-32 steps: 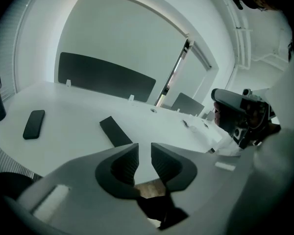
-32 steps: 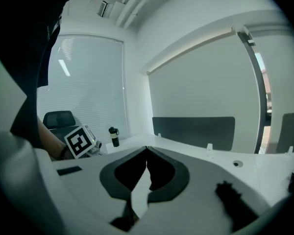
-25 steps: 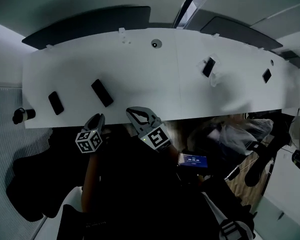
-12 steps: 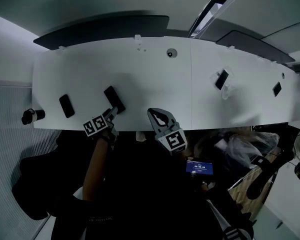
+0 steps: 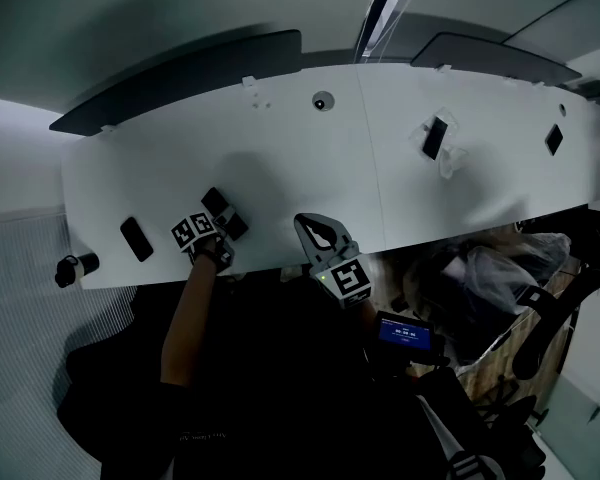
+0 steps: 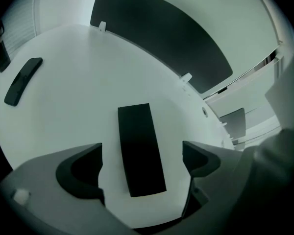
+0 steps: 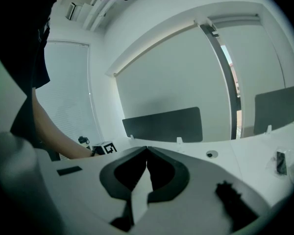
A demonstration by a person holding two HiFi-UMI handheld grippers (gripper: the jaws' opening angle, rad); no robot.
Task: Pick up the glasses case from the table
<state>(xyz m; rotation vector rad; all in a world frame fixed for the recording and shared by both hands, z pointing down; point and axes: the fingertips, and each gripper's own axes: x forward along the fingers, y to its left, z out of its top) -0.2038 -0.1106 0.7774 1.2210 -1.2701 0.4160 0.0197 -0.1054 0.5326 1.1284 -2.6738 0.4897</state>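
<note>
Jaws opening, left gripper straddling glasses case

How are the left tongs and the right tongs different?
Left tongs are opening wide; right tongs are shut. Left tongs straddle the case without touching it; right tongs hold nothing. Left tongs point down at the table; right tongs look across it. Both are dark.

Before you runs a long white desk, with 2 dark screens standing along its far edge. Beyond them you have a pale wall, a slatted blind to its left, and dim, even light.
</note>
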